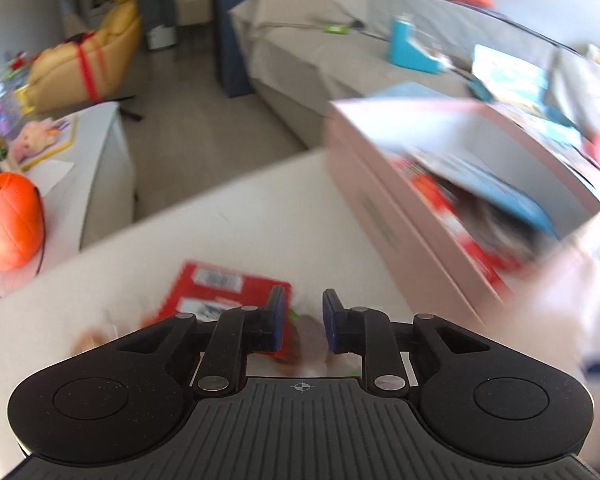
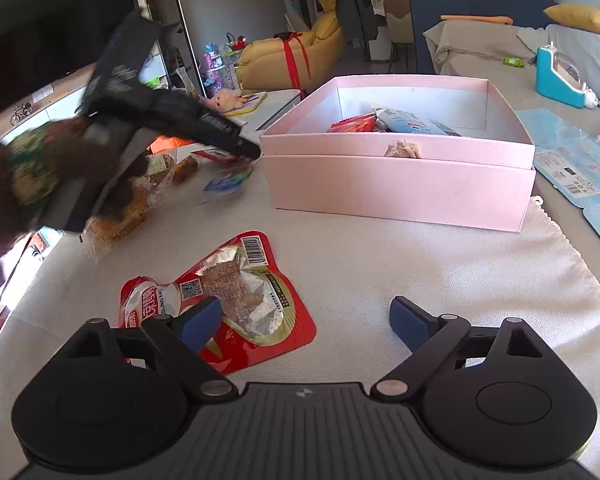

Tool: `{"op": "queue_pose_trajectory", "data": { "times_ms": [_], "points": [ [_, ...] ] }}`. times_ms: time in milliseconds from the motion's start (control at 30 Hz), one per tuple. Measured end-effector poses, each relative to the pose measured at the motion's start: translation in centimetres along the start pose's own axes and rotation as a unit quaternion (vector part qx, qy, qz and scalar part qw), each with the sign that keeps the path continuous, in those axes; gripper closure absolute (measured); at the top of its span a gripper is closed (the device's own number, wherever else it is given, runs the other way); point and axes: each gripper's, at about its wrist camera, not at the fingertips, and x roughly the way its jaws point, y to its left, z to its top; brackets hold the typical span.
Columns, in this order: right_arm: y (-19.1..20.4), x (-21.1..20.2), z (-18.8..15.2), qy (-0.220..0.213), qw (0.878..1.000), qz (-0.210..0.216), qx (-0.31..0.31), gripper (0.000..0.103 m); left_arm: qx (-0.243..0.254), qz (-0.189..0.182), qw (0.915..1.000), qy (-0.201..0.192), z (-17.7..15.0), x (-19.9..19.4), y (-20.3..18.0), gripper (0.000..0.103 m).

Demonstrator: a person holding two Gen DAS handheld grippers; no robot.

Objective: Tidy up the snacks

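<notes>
Right tongs: mine, spread wide and empty, low over the cloth-covered table; the left finger overlaps the near edge of a red pouch, the right finger sits over bare cloth.
Left tongs: mine, drawn in narrow on a small clear-wrapped snack; the blur keeps me from seeing the pads' contact sharply, but the wrapper fills the gap, so I judge it clamped.
Red pouch: flat on the table, near and left of centre, well apart from the pink box.
Pink box: far right of the table, open-topped, with several packets already inside.
Loose snacks: a cluster of clear-wrapped ones at far left, by the left tongs.
Handling, red pouch: I judge it light, glossy foil, slippery, stiff at the sealed rim and lumpy in the middle; best taken by the flat sealed edge nearest me, not across the bulge.
Handling, small snack: light and crinkly, soft inside; a gentle pinch on the body should do, and it could slip out of the film.
Right view only: the box's full interior and the left tongs seen from outside, blurred.
Left view only: the snack between the left fingers, plus a second red packet lying just behind them.
</notes>
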Motion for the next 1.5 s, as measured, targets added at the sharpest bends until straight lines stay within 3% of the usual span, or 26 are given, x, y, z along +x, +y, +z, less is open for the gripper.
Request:
{"op": "queue_pose_trajectory", "data": {
  "times_ms": [133,267,433,500,567,600,767,933,1067,1200,1333,1500],
  "points": [
    [0.1,0.0,0.0,0.001,1.0,-0.003,-0.002,0.011,-0.006,-0.038,0.9991,0.014,-2.0,-2.4,-1.1,0.078],
    [0.2,0.0,0.0,0.001,1.0,-0.006,-0.006,0.011,-0.047,-0.004,0.9989,0.007,-2.9,-4.1,-1.0,0.077],
    [0.3,0.2,0.1,0.002,1.0,-0.01,-0.009,0.011,-0.132,0.02,0.991,0.003,-2.4,-3.3,0.9,0.076],
    [0.4,0.1,0.0,0.001,1.0,-0.011,-0.01,0.011,-0.128,0.036,0.991,0.012,-1.9,-2.1,1.0,0.074],
    [0.4,0.1,0.0,0.001,1.0,-0.01,-0.009,0.011,-0.127,0.031,0.9913,0.02,-1.4,-1.0,0.9,0.057],
    [0.4,0.1,0.0,0.001,1.0,-0.01,-0.008,0.011,-0.123,0.031,0.9917,0.025,-1.2,-0.5,0.8,0.054],
    [0.2,0.1,0.0,0.001,1.0,-0.006,-0.005,0.01,-0.045,0.06,0.997,0.018,-1.3,0.0,-1.2,0.056],
    [-0.1,0.0,0.0,-0.001,1.0,0.002,-0.001,0.01,-0.06,0.019,0.998,-0.009,-5.1,-3.0,-1.4,0.061],
    [0.0,0.0,0.0,-0.001,1.0,0.007,-0.002,0.01,-0.061,0.028,0.9974,-0.027,-9.5,-6.6,-2.5,0.061],
    [0.0,0.1,0.1,0.002,1.0,0.009,-0.005,0.01,-0.094,0.029,0.994,-0.048,-12.9,-9.4,-2.6,0.061],
    [2.2,-0.4,-0.1,0.009,0.999,-0.008,-0.05,0.01,-0.132,0.026,0.9889,-0.063,-14.7,-11.1,-1.9,0.061],
    [6.5,-0.9,-1.1,0.047,0.992,0.024,-0.117,0.01,-0.15,0.016,0.9854,-0.078,-15.2,-11.2,-1.4,0.06]
  ]
}}
